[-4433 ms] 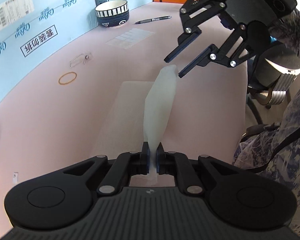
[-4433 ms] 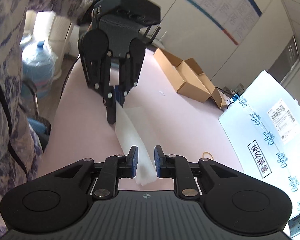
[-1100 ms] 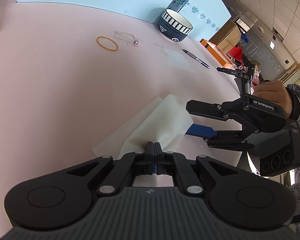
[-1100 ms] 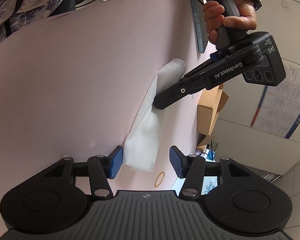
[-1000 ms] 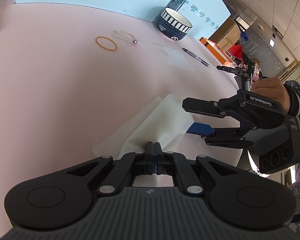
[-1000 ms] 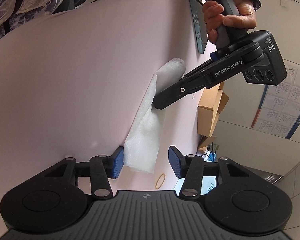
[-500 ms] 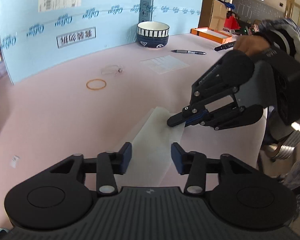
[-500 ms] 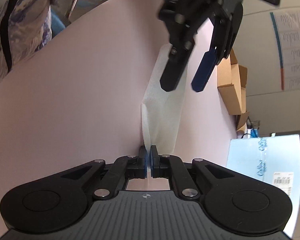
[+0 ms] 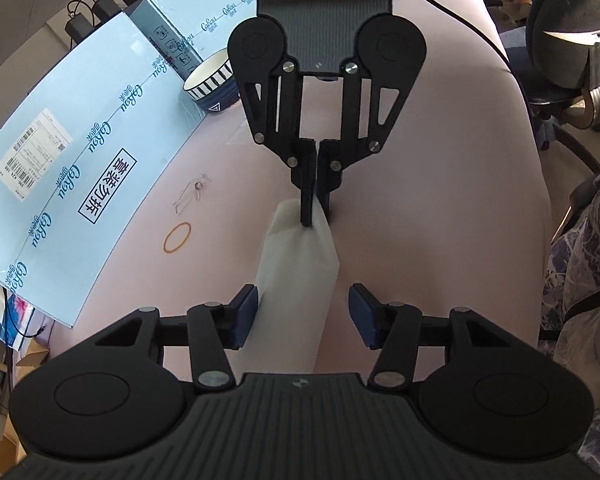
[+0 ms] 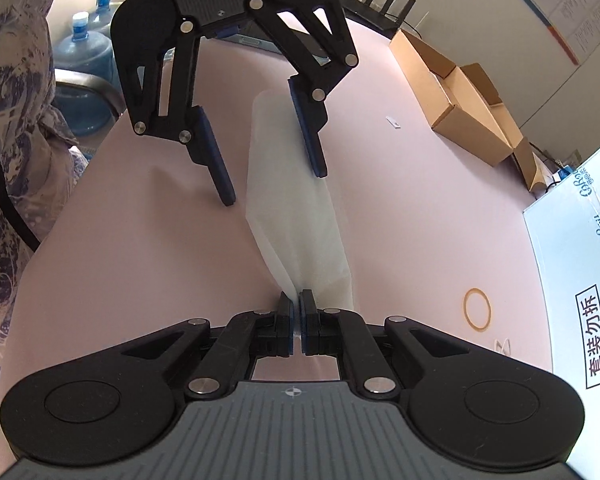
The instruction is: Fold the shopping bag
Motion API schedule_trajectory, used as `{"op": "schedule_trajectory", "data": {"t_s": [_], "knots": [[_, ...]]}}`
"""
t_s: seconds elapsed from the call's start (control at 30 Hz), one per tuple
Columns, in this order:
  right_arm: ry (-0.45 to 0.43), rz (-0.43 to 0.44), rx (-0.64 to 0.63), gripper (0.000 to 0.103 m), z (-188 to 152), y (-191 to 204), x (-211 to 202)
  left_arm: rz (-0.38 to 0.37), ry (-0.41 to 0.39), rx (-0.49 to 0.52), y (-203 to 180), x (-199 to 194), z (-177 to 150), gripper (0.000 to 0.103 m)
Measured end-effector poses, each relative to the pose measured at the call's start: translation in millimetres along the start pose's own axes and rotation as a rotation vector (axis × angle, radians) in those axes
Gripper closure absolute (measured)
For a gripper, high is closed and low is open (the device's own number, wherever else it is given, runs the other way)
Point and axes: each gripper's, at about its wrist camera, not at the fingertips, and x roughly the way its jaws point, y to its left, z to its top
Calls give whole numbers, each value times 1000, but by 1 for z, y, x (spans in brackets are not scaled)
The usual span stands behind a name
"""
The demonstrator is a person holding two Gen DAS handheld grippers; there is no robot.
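A thin, translucent white shopping bag (image 9: 296,276), folded into a long strip, stretches across the middle of the smooth pink table (image 9: 420,208). The right tongs (image 10: 295,318) pinch one crumpled end tight; the left tongs (image 9: 302,312) have just been closing, pads straddling the strip without pressing.

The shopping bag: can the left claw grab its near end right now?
Probably yes. The left claw is open, with the shopping bag already lying between its pads, nothing in the way. The right claw pinches the far end.
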Motion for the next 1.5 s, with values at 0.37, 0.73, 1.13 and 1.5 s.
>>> {"op": "schedule_trajectory", "data": {"t_s": [0.37, 0.73, 1.13, 1.5], "knots": [[-146, 81, 351, 97, -22, -18, -5, -134, 109, -151, 33, 21, -25, 96], [-350, 235, 781, 94, -58, -45, -12, -482, 151, -611, 106, 51, -66, 98], [-417, 213, 1076, 85, -84, -56, -3, -705, 178, -930, 134, 76, -101, 97], [-611, 52, 1106, 91, -57, -11, -48, -709, 158, -1074, 134, 79, -111, 97]]}}
